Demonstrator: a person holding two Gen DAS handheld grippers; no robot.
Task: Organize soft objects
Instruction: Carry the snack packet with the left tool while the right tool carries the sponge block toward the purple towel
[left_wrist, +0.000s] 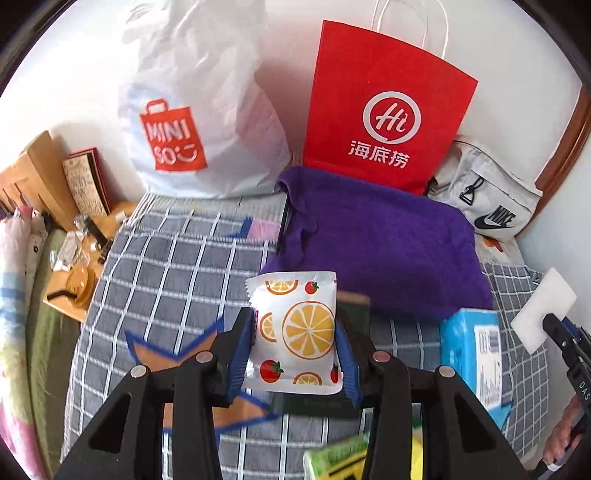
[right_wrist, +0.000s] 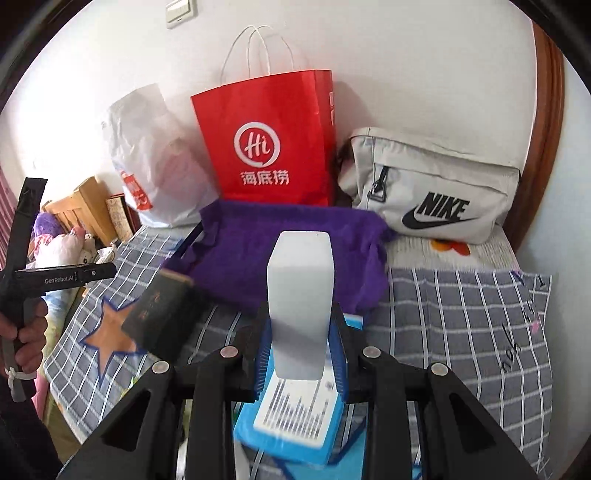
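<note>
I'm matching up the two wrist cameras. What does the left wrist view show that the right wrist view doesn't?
Only the left wrist view: the left gripper clamped on a fruit-print packet, and a wooden side table.
Only the right wrist view: a wall switch, and the label on the blue box.
Both: red paper bag, purple cloth, Nike bag, white block in the right gripper.
</note>
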